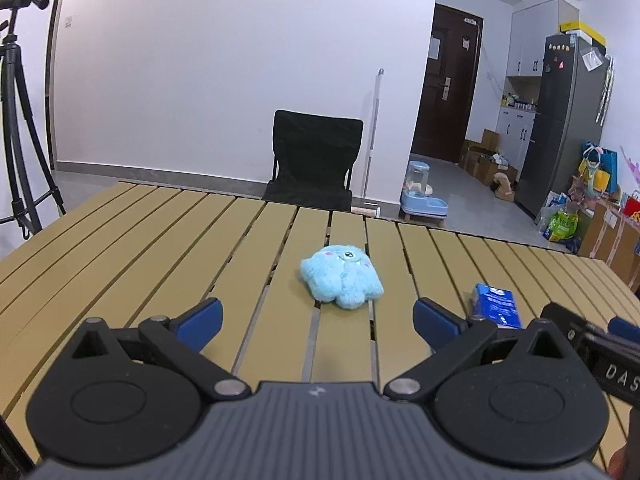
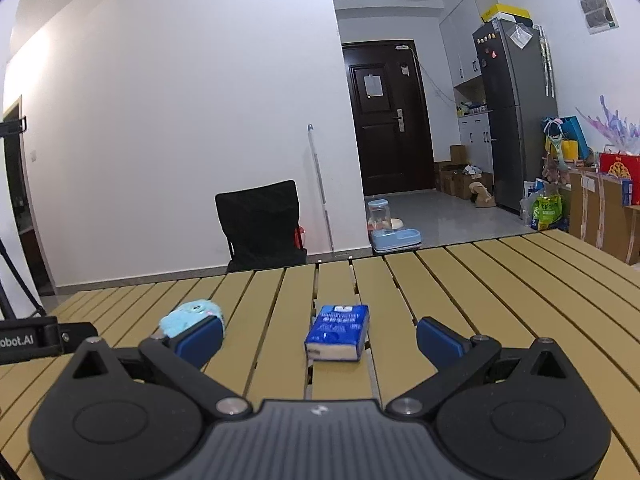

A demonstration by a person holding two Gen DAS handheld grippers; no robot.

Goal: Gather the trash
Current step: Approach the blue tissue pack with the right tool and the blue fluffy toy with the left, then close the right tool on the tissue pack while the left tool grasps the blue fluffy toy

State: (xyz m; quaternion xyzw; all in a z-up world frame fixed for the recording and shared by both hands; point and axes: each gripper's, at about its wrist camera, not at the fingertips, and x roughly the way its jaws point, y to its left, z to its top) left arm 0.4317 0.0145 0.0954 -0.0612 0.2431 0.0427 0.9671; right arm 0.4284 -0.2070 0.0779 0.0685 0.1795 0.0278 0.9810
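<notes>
Two grippers, left gripper (image 1: 318, 320) and right gripper (image 2: 320, 340), spread wide, empty, above slatted table (image 1: 160, 232); blue packet (image 2: 338, 338) beside plush toy (image 1: 342, 276).

The slatted worktop (image 1: 140, 248) lies mostly bare, with only two things in the way: a light-blue plush toy (image 1: 342, 276) near its middle and a blue packet (image 2: 338, 338) lying flat to the toy's right, a strip of bare slats between them. The left gripper (image 1: 318, 320) has its jaws spread, open worktop ahead up to the toy. The right gripper (image 2: 320, 340), equally spread, has the packet directly ahead, with room on both sides.
</notes>
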